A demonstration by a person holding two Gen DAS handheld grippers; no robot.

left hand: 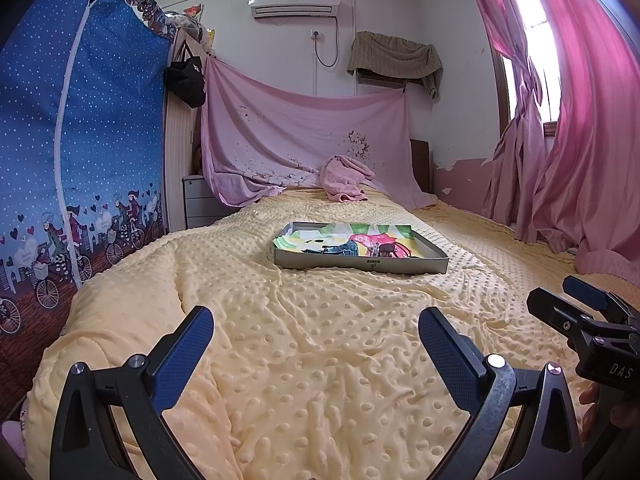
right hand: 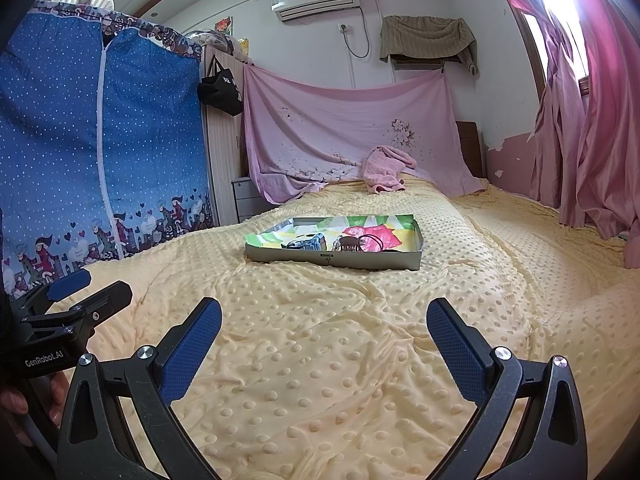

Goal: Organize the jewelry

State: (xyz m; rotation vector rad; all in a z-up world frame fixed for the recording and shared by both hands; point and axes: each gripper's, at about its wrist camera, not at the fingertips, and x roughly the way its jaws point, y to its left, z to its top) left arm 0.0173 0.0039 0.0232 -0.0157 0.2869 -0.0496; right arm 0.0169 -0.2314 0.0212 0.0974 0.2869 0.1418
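Left gripper (left hand: 316, 354): nearest the left wrist lens, blue-padded fingers spread wide, nothing between them, held above a yellow dotted blanket (left hand: 320, 360). Seen from the right wrist view at far left, body lettered "GenRobot.AI".

Right gripper (right hand: 324, 344): fingers likewise spread wide, nothing held, over the same blanket. Seen from the left wrist view at far right, body lettered "DAS".

Blue zip wardrobe (right hand: 100, 140): far left, white dots, cyclist border print.

Black bag (right hand: 220, 90): hung beside the wardrobe, white writing too small to read.

Metal tray (right hand: 332, 258): mid-bed, well ahead of both grippers, colourful paper lining, small label on front wall, unreadable.

Jewelry (right hand: 348, 243): inside the tray; dark blue piece at left, brown claw clip at centre, dark hair ties at right over the pink patch.

Pink towel (right hand: 386, 174): crumpled beyond the tray.

Air conditioner (right hand: 316, 0): high on the wall, sticker illegible.

Pink curtains (right hand: 592, 140): far right.
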